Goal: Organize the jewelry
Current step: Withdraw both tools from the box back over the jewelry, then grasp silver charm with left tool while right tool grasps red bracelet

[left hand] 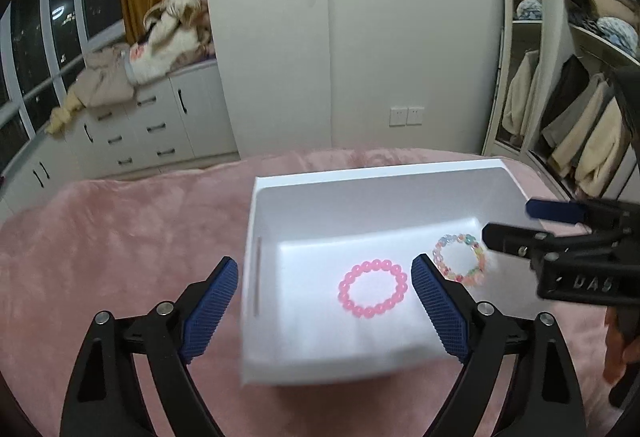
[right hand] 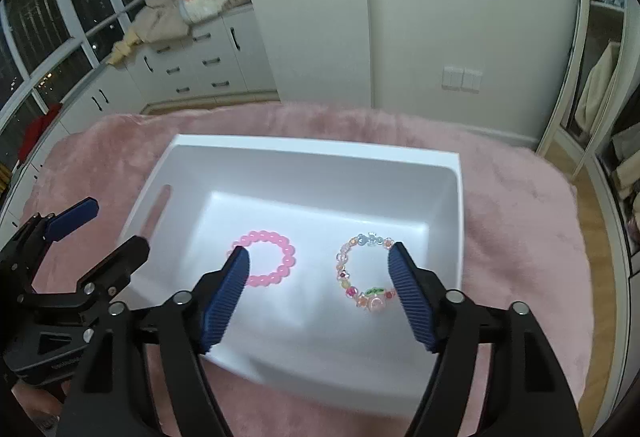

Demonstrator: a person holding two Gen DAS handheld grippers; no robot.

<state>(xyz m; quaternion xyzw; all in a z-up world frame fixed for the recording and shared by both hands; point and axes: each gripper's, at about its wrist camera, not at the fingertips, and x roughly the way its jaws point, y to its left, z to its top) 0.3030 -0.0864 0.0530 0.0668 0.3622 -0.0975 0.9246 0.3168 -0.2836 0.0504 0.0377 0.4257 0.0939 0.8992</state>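
A white open box [left hand: 360, 189] [right hand: 304, 157] sits on the pink fluffy blanket. Inside it lie a pink bead bracelet [left hand: 373, 289] [right hand: 280, 257] and a multicoloured bead bracelet [left hand: 460, 257] [right hand: 352, 277], side by side and apart. My left gripper [left hand: 324, 279] [right hand: 116, 233] is open and empty, hovering over the box's near left part. My right gripper [right hand: 320, 269] [left hand: 508, 221] is open and empty above the box, its fingers spanning the gap over both bracelets.
The pink blanket [left hand: 120, 245] [right hand: 520, 221] covers the surface around the box. White drawers with piled clothes [left hand: 152, 49] stand at the back left under dark windows. An open wardrobe with hanging coats [left hand: 580, 133] is at the right.
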